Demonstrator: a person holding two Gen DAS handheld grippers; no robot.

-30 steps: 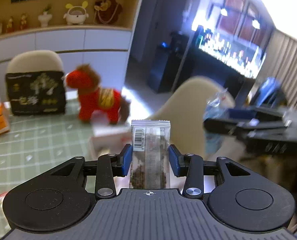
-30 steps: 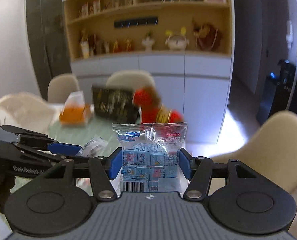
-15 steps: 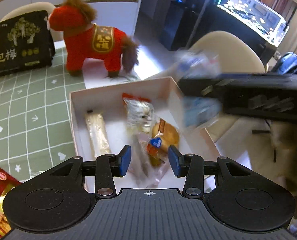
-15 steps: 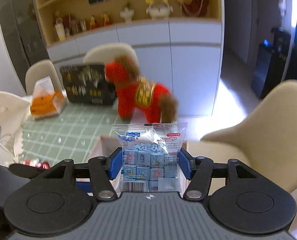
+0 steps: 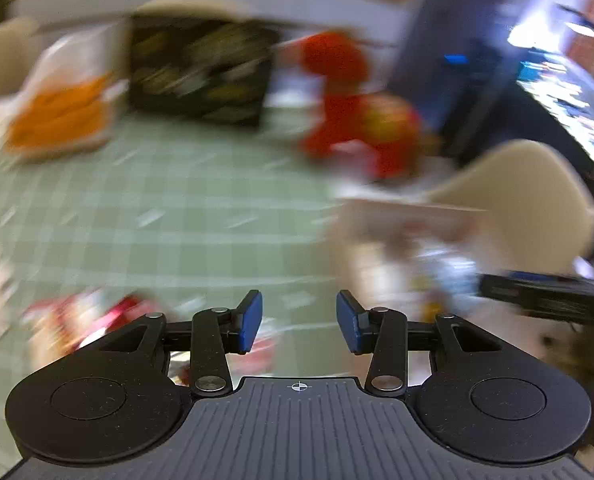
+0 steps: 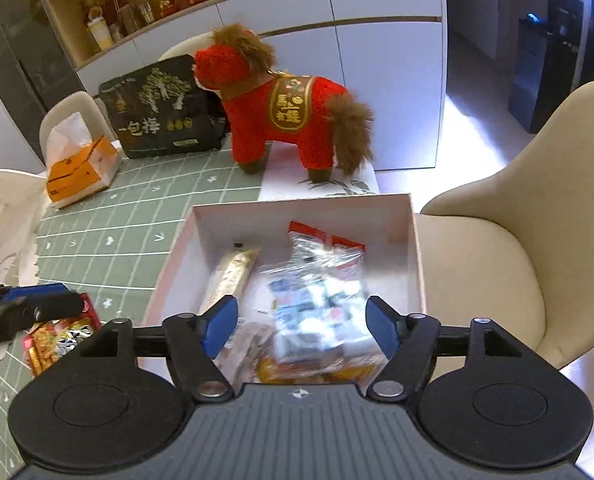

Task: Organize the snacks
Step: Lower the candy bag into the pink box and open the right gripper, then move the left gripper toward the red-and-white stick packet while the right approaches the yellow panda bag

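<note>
A white open box [image 6: 413, 248] sits at the table's right edge and holds several snacks. The clear bag of small blue and white cubes [image 6: 317, 304] is blurred and loose, just below my right gripper [image 6: 301, 328], which is open above the box. A long beige bar [image 6: 233, 276] lies at the box's left side. My left gripper [image 5: 299, 322] is open and empty over the green checked tablecloth [image 5: 201, 216]; this view is badly blurred. It also shows at the left in the right wrist view [image 6: 25, 308], over a red snack packet [image 6: 57, 340].
A red plush horse [image 6: 285, 108], a black snack bag [image 6: 161, 112] and an orange tissue box [image 6: 81, 168] stand at the back of the table. A beige chair [image 6: 537, 216] is right of the box.
My right gripper opened and let go of the cube bag, which is dropping into the box. My left gripper, which released its bar earlier, swung left away from the box.
</note>
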